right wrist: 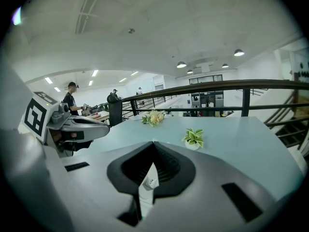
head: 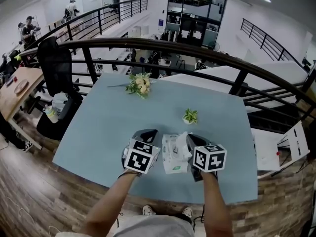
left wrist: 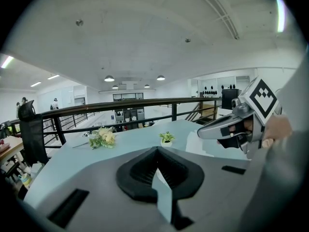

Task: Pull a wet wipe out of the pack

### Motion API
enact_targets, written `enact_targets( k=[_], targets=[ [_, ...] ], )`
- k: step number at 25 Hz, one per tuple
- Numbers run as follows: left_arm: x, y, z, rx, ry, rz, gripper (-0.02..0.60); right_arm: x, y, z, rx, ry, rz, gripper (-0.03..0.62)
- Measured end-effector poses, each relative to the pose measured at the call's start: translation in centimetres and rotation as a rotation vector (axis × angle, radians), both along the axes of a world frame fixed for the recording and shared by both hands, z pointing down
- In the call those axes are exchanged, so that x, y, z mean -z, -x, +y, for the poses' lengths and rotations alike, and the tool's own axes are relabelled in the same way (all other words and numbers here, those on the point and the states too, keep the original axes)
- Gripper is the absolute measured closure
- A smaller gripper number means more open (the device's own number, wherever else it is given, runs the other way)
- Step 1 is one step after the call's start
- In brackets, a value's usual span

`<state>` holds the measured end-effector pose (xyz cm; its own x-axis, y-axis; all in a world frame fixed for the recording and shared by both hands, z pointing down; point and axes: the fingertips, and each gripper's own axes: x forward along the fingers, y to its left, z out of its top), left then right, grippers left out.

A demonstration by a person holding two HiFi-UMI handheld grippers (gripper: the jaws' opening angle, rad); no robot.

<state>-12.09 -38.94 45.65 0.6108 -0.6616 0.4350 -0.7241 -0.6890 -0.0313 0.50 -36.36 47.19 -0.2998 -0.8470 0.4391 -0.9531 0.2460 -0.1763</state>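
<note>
The white wet wipe pack (head: 170, 163) lies flat on the pale blue table (head: 108, 127), near its front edge and between my two grippers. A crumpled white wipe (head: 181, 147) stands up out of the pack's top. It reaches the tip of my right gripper (head: 190, 138) (right wrist: 153, 143), whose jaws are shut on it just above the pack. My left gripper (head: 149, 132) (left wrist: 157, 150) hovers just left of the pack with its jaws shut and nothing between them. Each gripper view shows the other gripper from the side.
A small potted plant (head: 190, 116) stands just beyond the pack. A bunch of flowers (head: 139, 85) lies at the table's far edge. A black railing (head: 197, 53) curves behind the table. A black chair (head: 55, 58) and a wooden table (head: 19, 90) are at the left.
</note>
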Motion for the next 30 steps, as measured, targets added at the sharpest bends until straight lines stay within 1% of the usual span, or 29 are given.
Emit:
enact_targets(
  k=[11, 16, 22, 26, 30],
  targets=[
    [0.2, 0.5, -0.2, 0.015, -0.014, 0.014, 0.588, 3.0, -2.1, 1.0, -0.059, -0.089, 0.027, 0.589],
    [0.2, 1.2, -0.4, 0.034, -0.012, 0.023, 0.588, 4.7, -2.8, 1.5, -0.094, -0.151, 0.054, 0.589],
    [0.3, 2.5, -0.2, 0.068, -0.037, 0.018, 0.588, 6.7, -3.7, 2.4, -0.127, -0.218, 0.094, 0.589],
    [0.8, 3.2, -0.1, 0.079, -0.045, 0.040, 0.588, 7.5, -3.9, 2.8, -0.140, -0.245, 0.110, 0.589],
    [1.5, 3.3, 0.2, 0.071, -0.058, 0.059, 0.588, 7.4, -4.0, 3.1, -0.146, -0.251, 0.120, 0.589]
  ],
)
